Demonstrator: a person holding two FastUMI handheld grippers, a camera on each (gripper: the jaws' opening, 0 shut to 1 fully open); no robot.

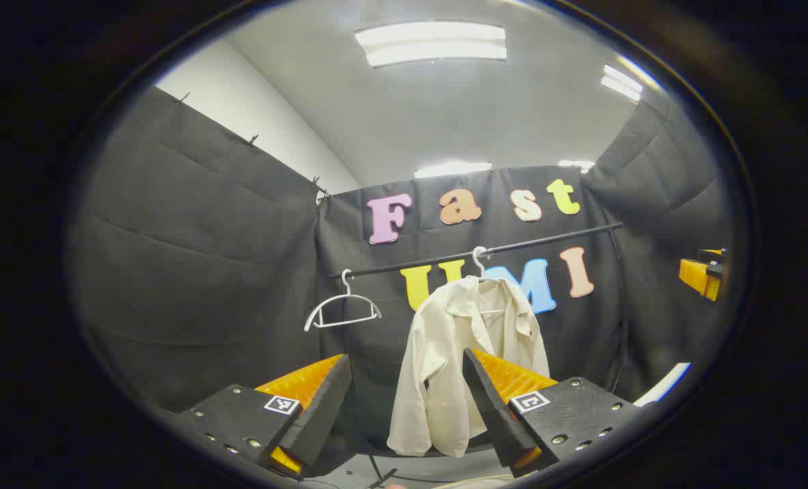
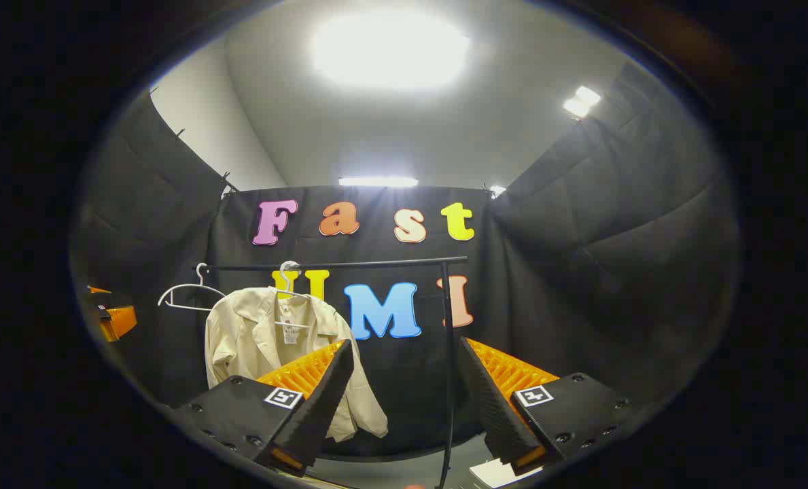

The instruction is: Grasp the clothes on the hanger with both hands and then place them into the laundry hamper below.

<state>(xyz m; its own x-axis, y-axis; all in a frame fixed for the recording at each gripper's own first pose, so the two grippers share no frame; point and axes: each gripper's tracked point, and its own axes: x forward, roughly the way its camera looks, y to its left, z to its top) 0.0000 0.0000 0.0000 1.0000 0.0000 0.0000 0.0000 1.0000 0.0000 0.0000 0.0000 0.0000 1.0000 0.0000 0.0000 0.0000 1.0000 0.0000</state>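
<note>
**Presently: jacket on its hanger, both grippers apart and holding nothing**

Left gripper view. The left gripper [image 1: 407,401] points at the rear cloth wall, its two fingers spread wide with nothing between them. A black clothes rail [image 1: 546,242] runs across that wall. From it hangs a cream jacket [image 1: 444,367] on a white hanger [image 1: 480,261], collar uppermost, one sleeve drooping on the left side. The jacket sits beyond the fingers, partly behind the right-hand finger; contact cannot be confirmed. A second white hanger [image 1: 342,309], bare, hangs further left on the same rail, well apart from the jacket. At the far right edge, part of the other gripper [image 1: 703,275] is visible.

Right gripper view. The right gripper [image 2: 404,397] also faces the rear wall, fingers wide apart and holding nothing. The jacket [image 2: 247,333] hangs left of centre on its hanger [image 2: 288,278], its lower hem behind the left-hand finger. The bare hanger [image 2: 193,295] hangs just left of it. The rail [image 2: 349,265] meets a black upright post [image 2: 448,353] that drops between the fingers. Part of the left gripper [image 2: 115,319] shows at the left edge.
</note>
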